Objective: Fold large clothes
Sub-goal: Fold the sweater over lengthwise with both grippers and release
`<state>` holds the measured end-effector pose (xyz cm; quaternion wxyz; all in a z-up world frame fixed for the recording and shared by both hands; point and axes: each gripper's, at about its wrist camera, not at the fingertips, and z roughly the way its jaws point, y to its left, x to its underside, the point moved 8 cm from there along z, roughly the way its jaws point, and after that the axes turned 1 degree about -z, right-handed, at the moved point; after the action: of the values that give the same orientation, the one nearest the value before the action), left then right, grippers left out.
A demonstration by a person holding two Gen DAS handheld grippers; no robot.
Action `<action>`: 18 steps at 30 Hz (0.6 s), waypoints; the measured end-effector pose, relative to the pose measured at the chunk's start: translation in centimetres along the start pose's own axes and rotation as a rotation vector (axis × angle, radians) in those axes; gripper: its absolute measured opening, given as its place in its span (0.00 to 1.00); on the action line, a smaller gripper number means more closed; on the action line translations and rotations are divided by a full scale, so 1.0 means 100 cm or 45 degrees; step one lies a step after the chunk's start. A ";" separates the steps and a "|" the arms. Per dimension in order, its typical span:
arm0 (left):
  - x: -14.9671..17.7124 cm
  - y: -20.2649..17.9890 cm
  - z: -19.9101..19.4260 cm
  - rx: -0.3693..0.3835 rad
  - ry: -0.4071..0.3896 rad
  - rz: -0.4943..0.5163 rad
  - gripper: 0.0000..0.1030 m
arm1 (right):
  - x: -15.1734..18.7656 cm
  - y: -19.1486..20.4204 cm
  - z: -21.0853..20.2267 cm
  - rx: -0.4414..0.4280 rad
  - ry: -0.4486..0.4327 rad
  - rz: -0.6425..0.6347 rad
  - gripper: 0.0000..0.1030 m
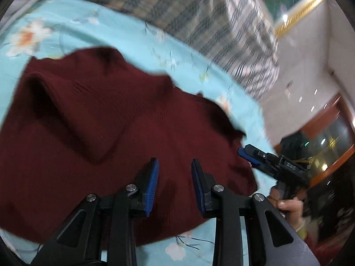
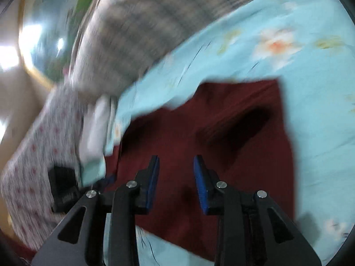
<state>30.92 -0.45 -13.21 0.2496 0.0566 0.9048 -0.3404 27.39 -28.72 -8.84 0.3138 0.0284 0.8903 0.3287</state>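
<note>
**Now both claws hover over the maroon sweater**

Right, the maroon sweater point(image 1: 106, 119) lies spread on the floral bed sheet point(image 1: 73, 33), filling the lower left and centre of the left wrist view. The left claw point(image 1: 175, 177) hangs spread and empty directly over its near part, cloth showing between the fingers. At right of that frame the right claw point(image 1: 248, 155) sits by the garment's edge; its own view shows it point(image 2: 176, 175) spread too, gripping nothing. Judging by position, the left is better placed over the body, the right nearer an edge. A plaid quilt point(image 1: 199, 11) lies beyond.
</note>
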 end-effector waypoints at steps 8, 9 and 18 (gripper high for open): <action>-0.064 0.058 0.000 -0.159 -0.129 -0.096 0.31 | -0.035 -0.054 0.025 0.231 -0.023 0.055 0.32; -0.074 0.071 -0.005 -0.220 -0.163 -0.113 0.31 | -0.040 -0.061 0.024 0.250 -0.036 0.072 0.32; -0.086 0.128 -0.045 -0.265 -0.297 -0.327 0.31 | -0.050 -0.073 0.008 0.282 -0.093 0.149 0.32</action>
<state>39.99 12.78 -13.64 0.3117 -0.1251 0.8998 -0.2785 32.99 -35.24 -10.97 0.3215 0.1267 0.9059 0.2447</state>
